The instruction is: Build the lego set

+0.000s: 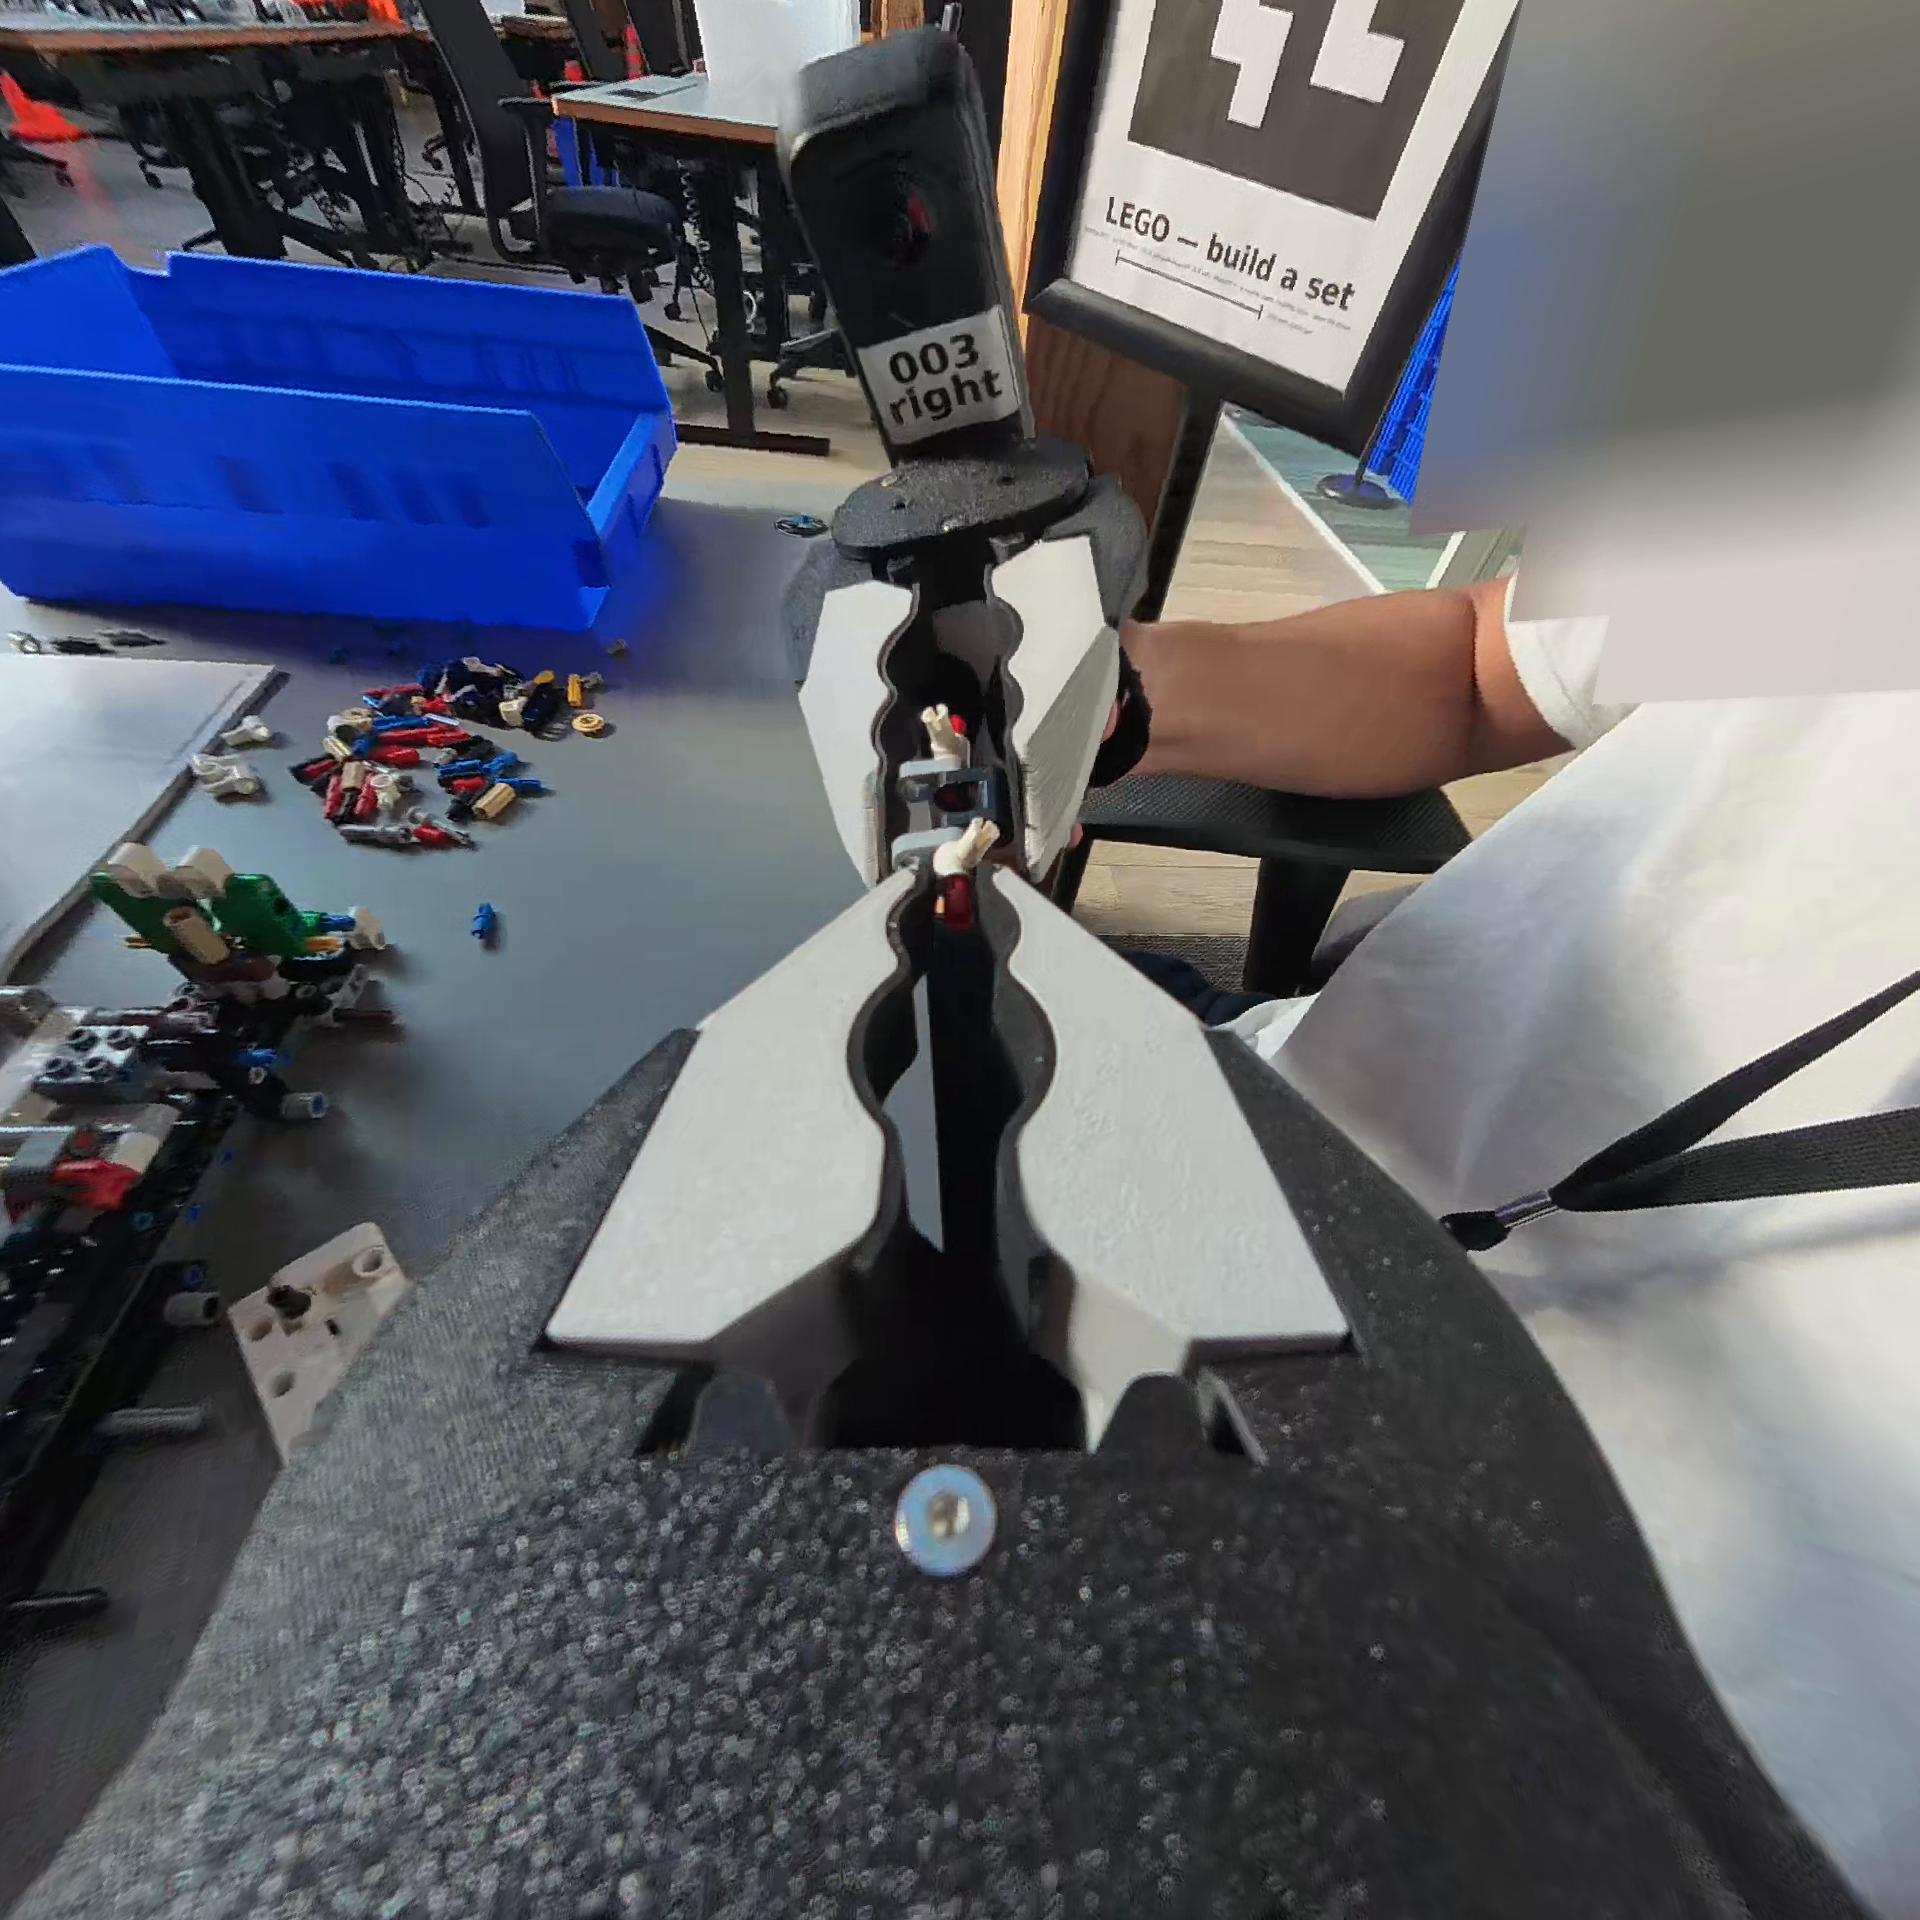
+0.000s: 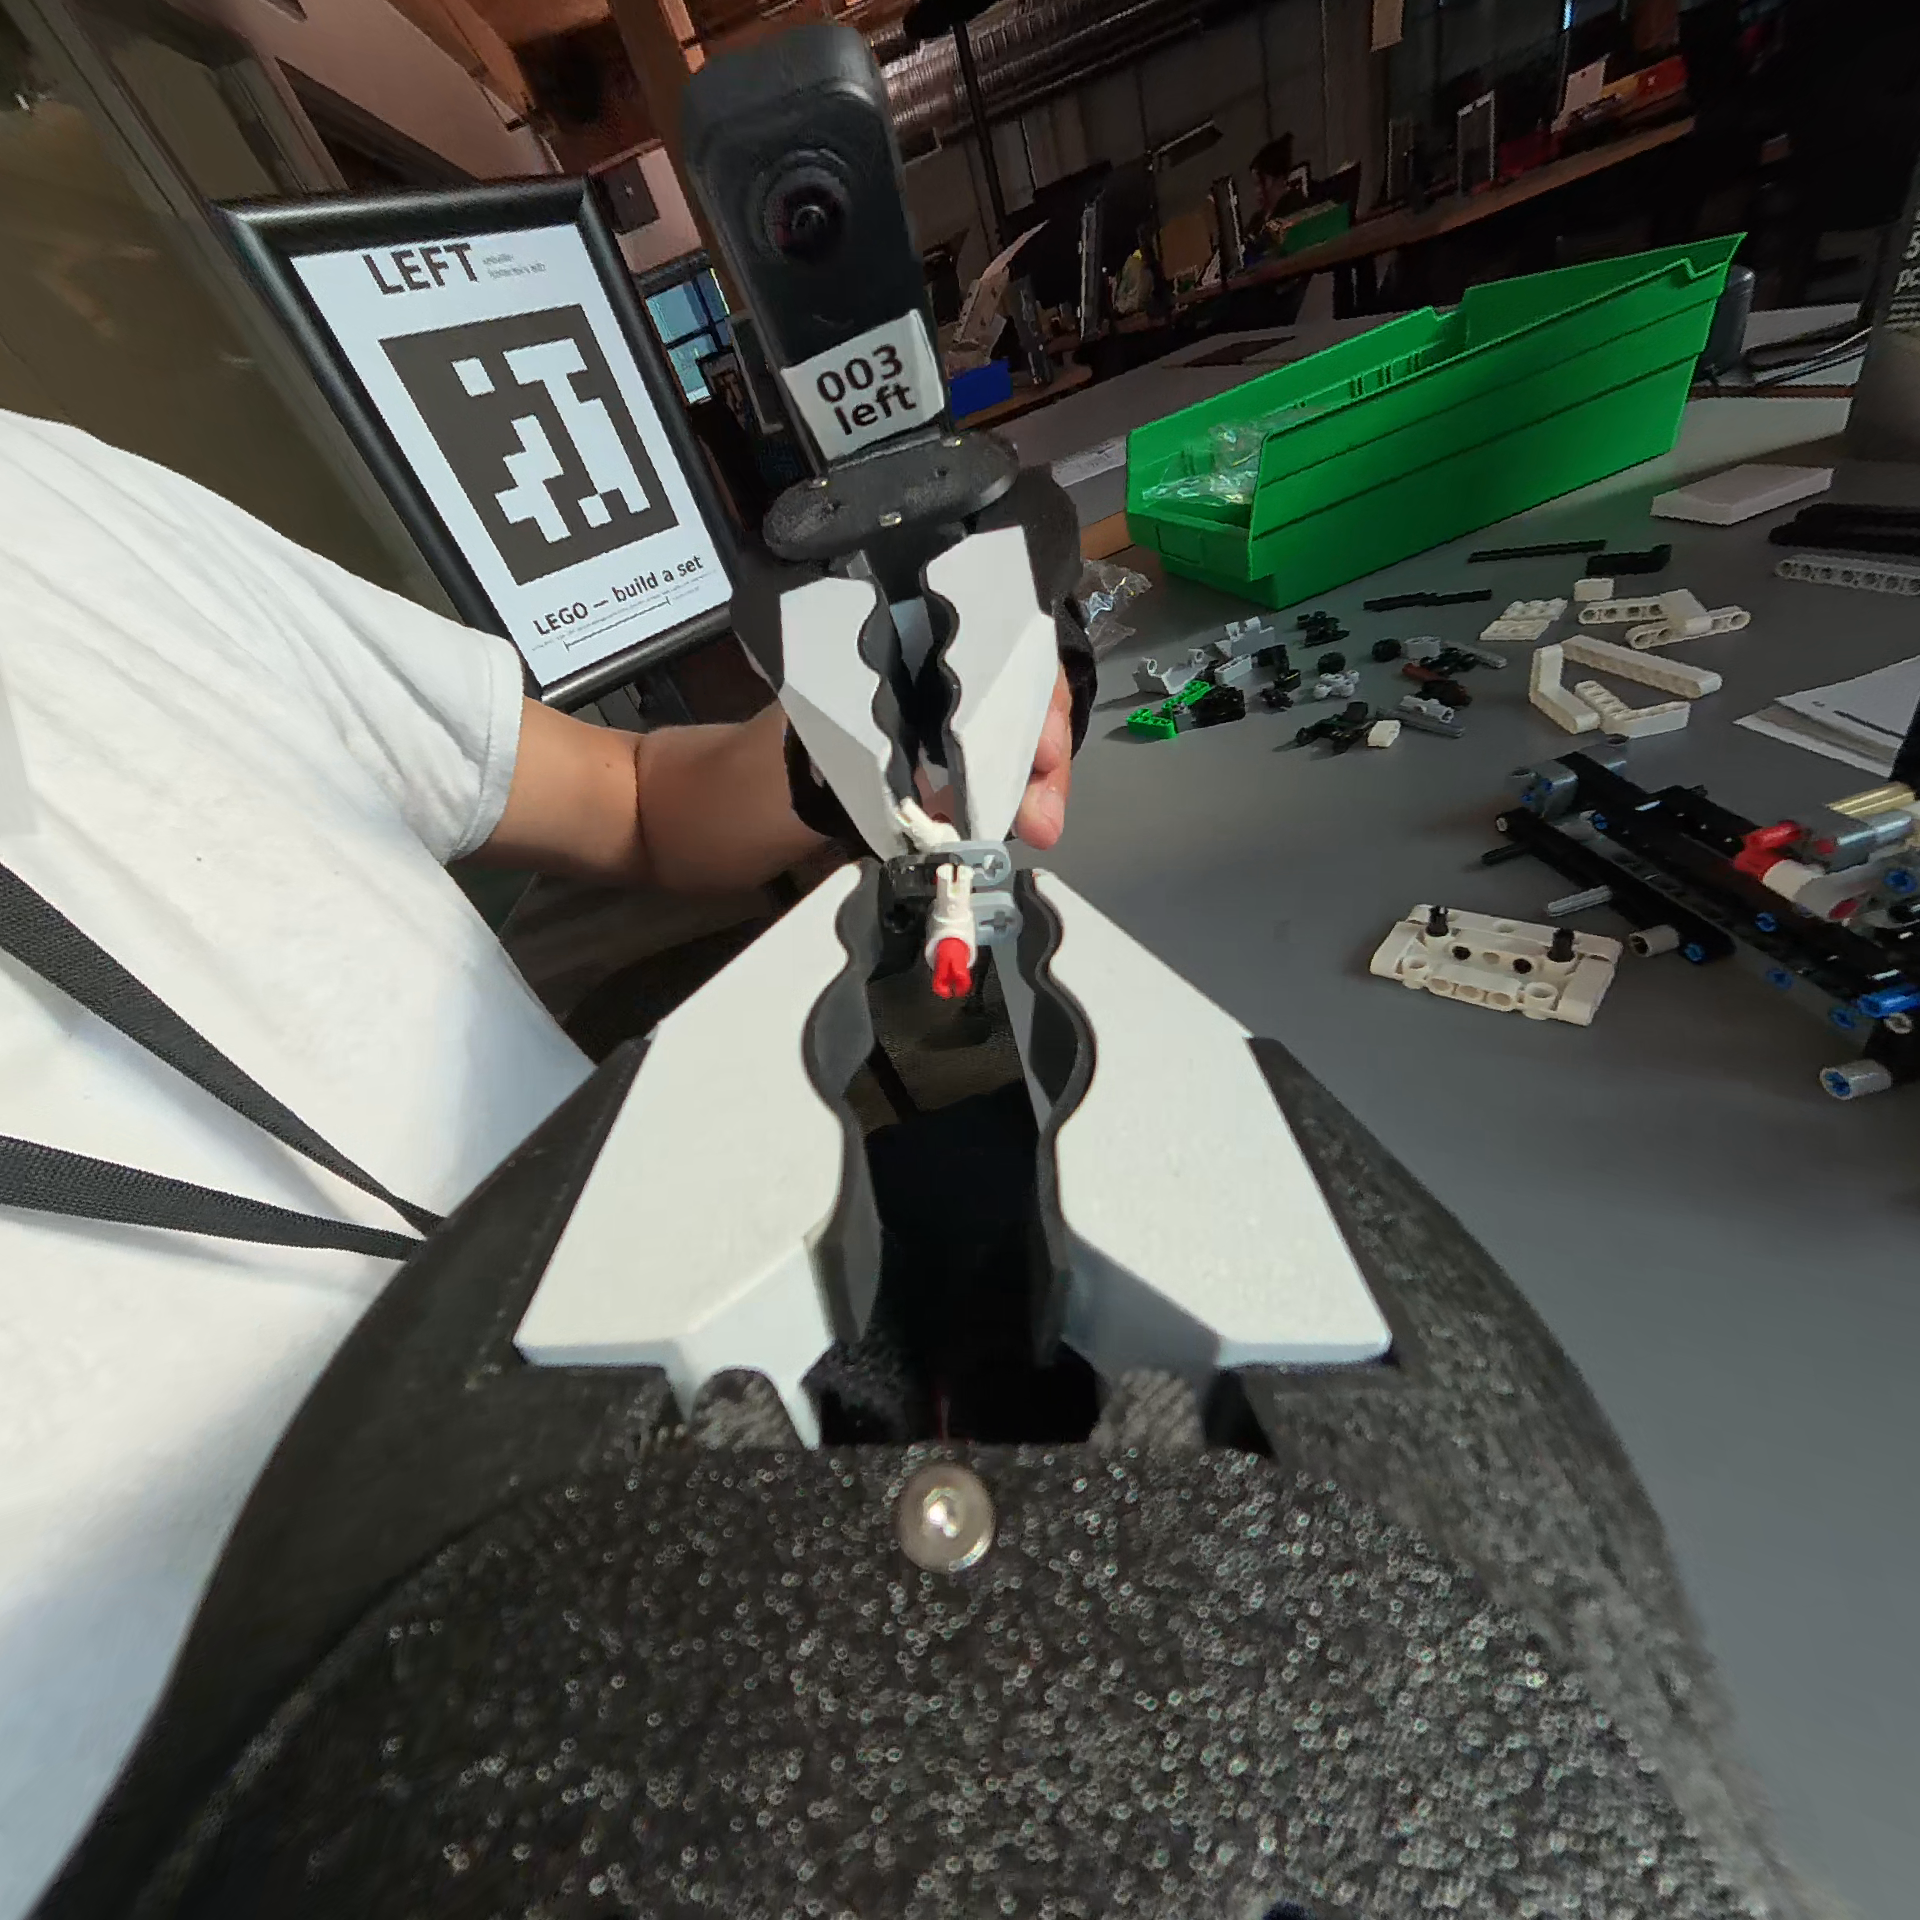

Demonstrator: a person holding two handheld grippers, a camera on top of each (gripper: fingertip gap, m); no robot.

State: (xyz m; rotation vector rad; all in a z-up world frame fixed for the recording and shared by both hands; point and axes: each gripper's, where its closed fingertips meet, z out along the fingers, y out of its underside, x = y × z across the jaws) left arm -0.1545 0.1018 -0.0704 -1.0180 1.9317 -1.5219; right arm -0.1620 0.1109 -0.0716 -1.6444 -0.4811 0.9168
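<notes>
Left wrist view: left gripper pinched on a white-and-red pin at centre, tip-to-tip with right gripper; best kept aligned. Right wrist view: right gripper clamped around small grey-and-black assembly at centre; pad contact and pin seating hard to make out.
</notes>
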